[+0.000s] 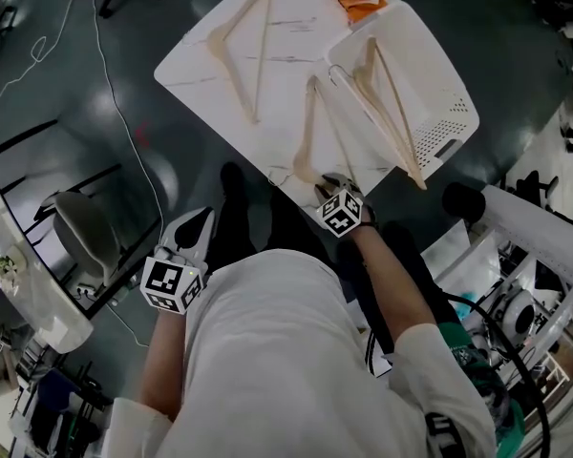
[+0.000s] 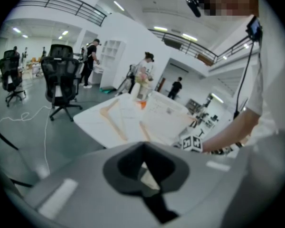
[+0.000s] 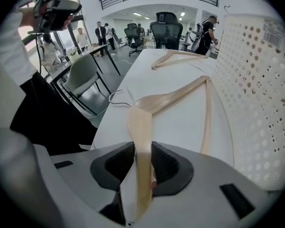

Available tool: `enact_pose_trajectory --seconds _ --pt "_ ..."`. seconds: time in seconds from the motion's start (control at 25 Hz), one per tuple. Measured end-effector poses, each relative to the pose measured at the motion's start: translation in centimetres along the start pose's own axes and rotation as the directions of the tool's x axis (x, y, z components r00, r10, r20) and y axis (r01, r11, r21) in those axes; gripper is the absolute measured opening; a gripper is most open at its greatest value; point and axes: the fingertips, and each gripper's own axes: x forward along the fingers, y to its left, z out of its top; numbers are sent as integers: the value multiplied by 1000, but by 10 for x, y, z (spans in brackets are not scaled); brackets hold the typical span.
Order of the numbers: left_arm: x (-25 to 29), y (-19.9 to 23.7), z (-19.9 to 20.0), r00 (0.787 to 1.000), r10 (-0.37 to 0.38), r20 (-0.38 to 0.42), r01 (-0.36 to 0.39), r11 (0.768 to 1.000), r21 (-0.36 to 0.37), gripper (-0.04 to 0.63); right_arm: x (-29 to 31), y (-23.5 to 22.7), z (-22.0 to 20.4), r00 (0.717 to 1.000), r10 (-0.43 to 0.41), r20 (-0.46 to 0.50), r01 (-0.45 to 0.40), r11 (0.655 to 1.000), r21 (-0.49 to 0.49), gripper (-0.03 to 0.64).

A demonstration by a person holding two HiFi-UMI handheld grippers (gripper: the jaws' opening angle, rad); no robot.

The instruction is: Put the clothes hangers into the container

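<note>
A wooden hanger [image 1: 310, 136] lies on the white table [image 1: 186, 70] near its front edge, beside the white perforated basket [image 1: 449, 113]. My right gripper [image 1: 331, 183] is shut on the lower end of one arm of this hanger [image 3: 171, 96], with a pad against each side. More wooden hangers [image 1: 387, 103] lie inside the basket [image 3: 256, 89], their ends sticking out over its rim. Another hanger [image 1: 239, 51] rests on the table's far left part. My left gripper [image 1: 196, 225] hangs below the table's edge at my left side, jaws together [image 2: 142, 167] and holding nothing.
An orange object [image 1: 360, 3] lies at the table's far edge by the basket. A grey chair [image 1: 81, 222] and a floor cable [image 1: 124, 122] are at my left. Equipment and cables [image 1: 516, 313] crowd the right. Office chairs [image 2: 59, 80] and people stand beyond the table.
</note>
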Motion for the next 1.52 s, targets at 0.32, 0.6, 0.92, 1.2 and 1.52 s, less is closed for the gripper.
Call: enact_pose_trajectory --seconds 0.32,0.6,0.92,1.2,1.52 --pt "-4 -2 13 999 -13 42 12 1000 19 1 -23 16 30 989 130 66 -134 989 64 101" --pt "-8 4 22 996 -23 85 21 1000 24 1 -71 24 82 942 234 242 -285 936 204 100" --pt "-5 4 38 991 -53 127 48 998 37 0 -115 20 112 902 250 351 -350 901 257 100" --pt "-8 8 47 986 -65 153 60 997 39 1 -150 26 134 862 272 427 -406 876 261 100" --pt "-4 10 57 981 -79 175 71 996 51 1 -190 31 161 829 294 476 -424 885 192 100"
